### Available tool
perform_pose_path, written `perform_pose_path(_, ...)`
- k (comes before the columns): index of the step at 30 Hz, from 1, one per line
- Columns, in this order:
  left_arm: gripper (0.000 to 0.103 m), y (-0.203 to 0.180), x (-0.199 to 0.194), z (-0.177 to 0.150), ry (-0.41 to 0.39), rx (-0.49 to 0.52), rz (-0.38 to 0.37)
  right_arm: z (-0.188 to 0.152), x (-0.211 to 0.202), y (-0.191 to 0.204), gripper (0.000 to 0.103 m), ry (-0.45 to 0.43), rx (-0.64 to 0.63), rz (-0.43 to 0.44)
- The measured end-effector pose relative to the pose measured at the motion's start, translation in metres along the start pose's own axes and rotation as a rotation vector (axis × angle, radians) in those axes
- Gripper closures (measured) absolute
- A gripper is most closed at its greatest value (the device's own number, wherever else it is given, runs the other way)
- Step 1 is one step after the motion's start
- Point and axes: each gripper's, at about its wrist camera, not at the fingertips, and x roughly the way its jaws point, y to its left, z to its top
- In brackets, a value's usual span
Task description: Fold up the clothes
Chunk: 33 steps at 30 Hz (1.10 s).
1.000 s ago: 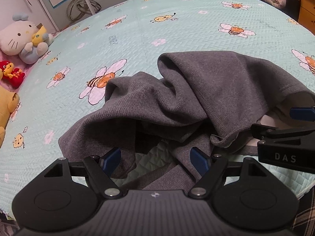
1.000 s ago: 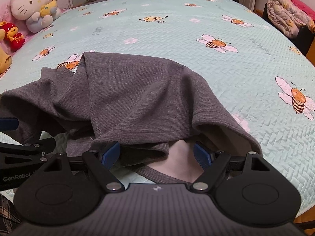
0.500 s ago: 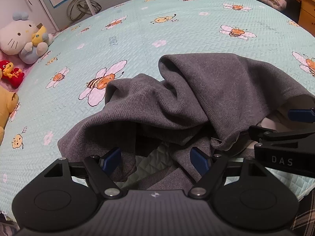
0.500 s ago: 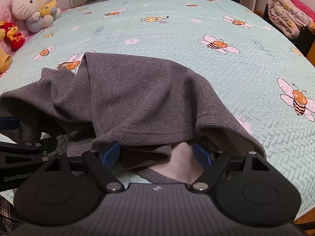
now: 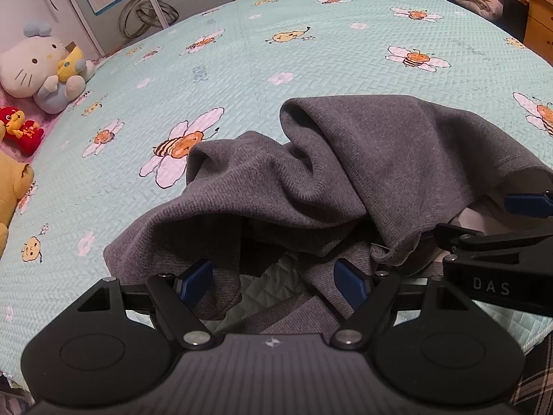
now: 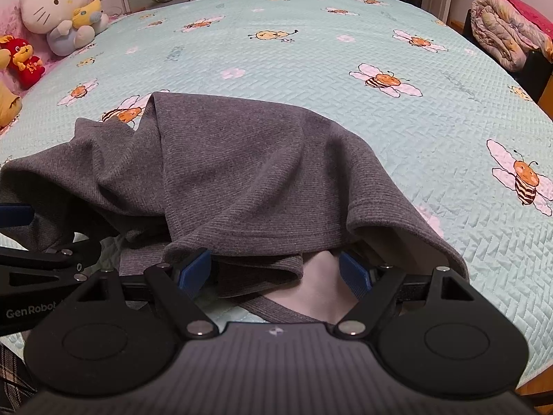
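Observation:
A grey knit garment [image 5: 380, 159] lies bunched in loose folds near the front edge of the bed. In the left wrist view, my left gripper [image 5: 273, 282] is open, low at the garment's near left hem, with cloth and a patch of quilt between its blue pads [image 5: 197, 282]. In the right wrist view the same garment [image 6: 249, 173] drapes ahead. My right gripper [image 6: 274, 272] is open too, a folded hem and a pale inner layer lying between its fingers. Each gripper shows in the other's view: right gripper [image 5: 501, 242], left gripper [image 6: 45, 263].
The bed has a mint quilt with bee prints [image 6: 311, 52] stretching far beyond the garment. Plush toys [image 5: 45, 69] sit along the left edge. A rolled blanket [image 6: 501, 31] and wooden furniture stand at the right. Cabinets line the back wall.
Almost nothing: the grey folds have settled slightly, and both grippers stay open in nearly the same spots at the near hem.

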Motion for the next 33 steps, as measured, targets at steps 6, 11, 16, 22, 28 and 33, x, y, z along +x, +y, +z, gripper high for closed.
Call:
perform_pose_path(6, 0.022, 0.028, 0.008, -0.015, 0.031, -0.103, -0.071, -0.005, 0.003, -0.002, 0.022, 0.008, 0.010, 0.027)
perform_pose_path(11, 0.022, 0.050, 0.001, -0.025, -0.012, -0.174, -0.143, -0.006, -0.021, 0.001, 0.022, -0.140, 0.009, 0.086)
perform_pose_path(16, 0.022, 0.074, -0.002, -0.037, -0.081, -0.274, -0.209, -0.019, -0.038, -0.003, 0.019, -0.339, -0.033, 0.155)
perform_pose_path(22, 0.022, 0.079, 0.002, -0.039, -0.080, -0.296, -0.226, -0.022, -0.035, 0.021, 0.019, -0.361, -0.219, 0.132)
perform_pose_path(28, 0.022, 0.070, 0.002, -0.035, -0.039, -0.244, -0.152, -0.018, -0.014, 0.039, 0.019, -0.320, -0.323, 0.098)
perform_pose_path(33, 0.022, 0.065, -0.003, -0.032, -0.042, -0.205, -0.088, -0.015, 0.003, 0.049, 0.019, -0.291, -0.377, 0.068)
